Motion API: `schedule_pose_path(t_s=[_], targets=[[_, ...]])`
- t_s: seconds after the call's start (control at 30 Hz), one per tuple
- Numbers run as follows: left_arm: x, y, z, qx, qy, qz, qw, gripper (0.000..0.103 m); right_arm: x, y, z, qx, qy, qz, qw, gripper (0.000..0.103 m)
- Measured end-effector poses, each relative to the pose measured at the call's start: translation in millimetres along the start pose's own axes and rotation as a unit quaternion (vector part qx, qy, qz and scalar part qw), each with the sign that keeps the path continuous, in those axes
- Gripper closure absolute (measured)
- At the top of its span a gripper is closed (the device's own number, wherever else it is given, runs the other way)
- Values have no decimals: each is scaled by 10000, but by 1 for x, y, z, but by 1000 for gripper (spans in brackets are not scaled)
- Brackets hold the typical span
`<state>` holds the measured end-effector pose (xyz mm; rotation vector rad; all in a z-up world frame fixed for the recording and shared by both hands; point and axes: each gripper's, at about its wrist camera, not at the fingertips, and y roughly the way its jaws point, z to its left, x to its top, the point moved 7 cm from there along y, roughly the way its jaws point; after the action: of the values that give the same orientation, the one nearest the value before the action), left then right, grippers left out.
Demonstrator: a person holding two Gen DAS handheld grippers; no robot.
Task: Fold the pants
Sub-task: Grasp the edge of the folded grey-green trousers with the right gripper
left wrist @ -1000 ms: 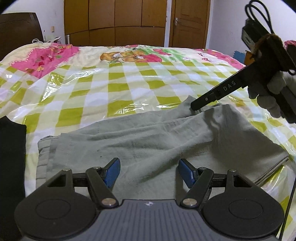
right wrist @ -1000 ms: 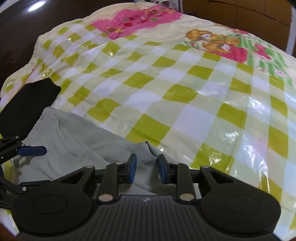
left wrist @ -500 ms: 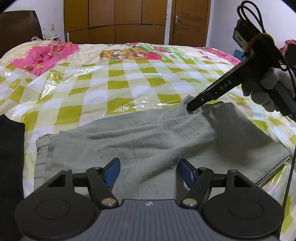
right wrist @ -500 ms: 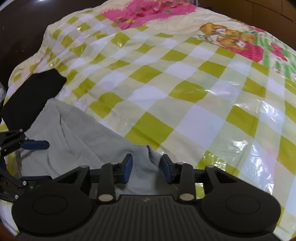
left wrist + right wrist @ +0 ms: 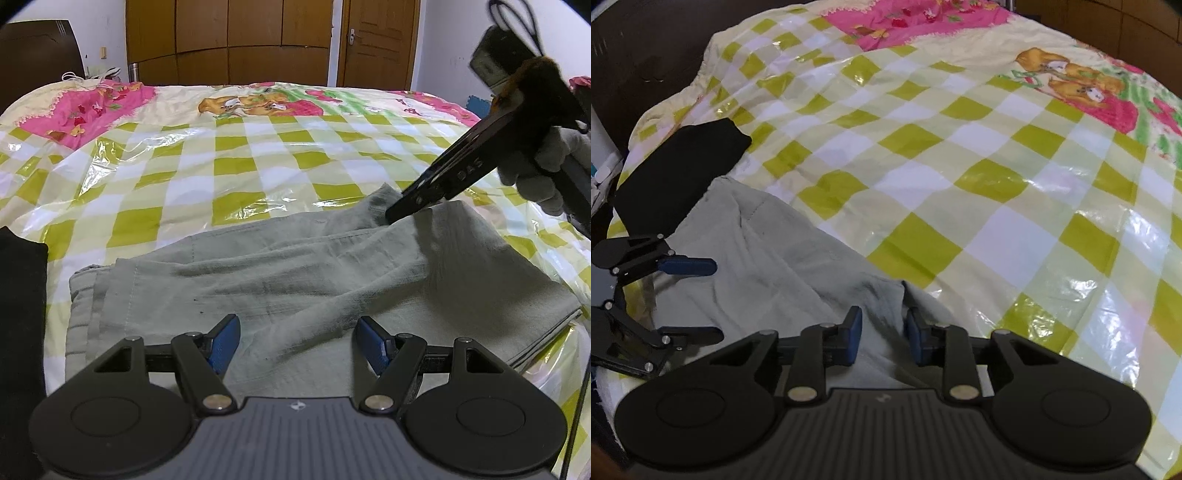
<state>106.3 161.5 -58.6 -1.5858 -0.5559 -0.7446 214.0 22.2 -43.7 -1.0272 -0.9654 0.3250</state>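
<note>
Plastic-covered checked bedding point(image 5: 229, 173) carries the grey pants point(image 5: 295, 273), already doubled lengthwise and lying just ahead of both sets of fingers. A black garment point(image 5: 679, 173) sits beside their far end. The left gripper point(image 5: 295, 341) hovers with its blue pads spread wide, nothing between them, cloth just below. The right gripper point(image 5: 882, 334) is closing narrow around a raised ridge of fabric at the pants' edge (whether the pads already press on it I cannot tell). The step looks like securing that edge; next, a firm pinch, then the left taking a matching edge.
</note>
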Motion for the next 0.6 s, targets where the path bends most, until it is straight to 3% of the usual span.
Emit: schedule_pose_path(t_s=[0.1, 0.13, 0.17, 0.33, 0.5, 0.6], targets=[[1, -1, -1, 7, 9, -8, 10000, 22, 1, 12, -3, 83, 186, 60, 9998, 79], [1, -1, 0, 7, 10, -17, 10000, 22, 4, 11, -6, 142, 375, -20, 9992, 98], [2, -1, 0, 3, 11, -29, 10000, 22, 6, 9, -10, 231, 630, -105, 9977, 100], [6, 6, 0, 69, 89, 7, 9999, 21, 25, -8, -31, 478, 1475, -590, 9862, 101], [5, 17, 0, 172, 172, 129, 9996, 20, 20, 24, -66, 310, 2389, -340, 9700, 100], [4, 12, 4, 264, 215, 136, 9993, 20, 17, 17, -74, 277, 2604, -564, 9634, 97]])
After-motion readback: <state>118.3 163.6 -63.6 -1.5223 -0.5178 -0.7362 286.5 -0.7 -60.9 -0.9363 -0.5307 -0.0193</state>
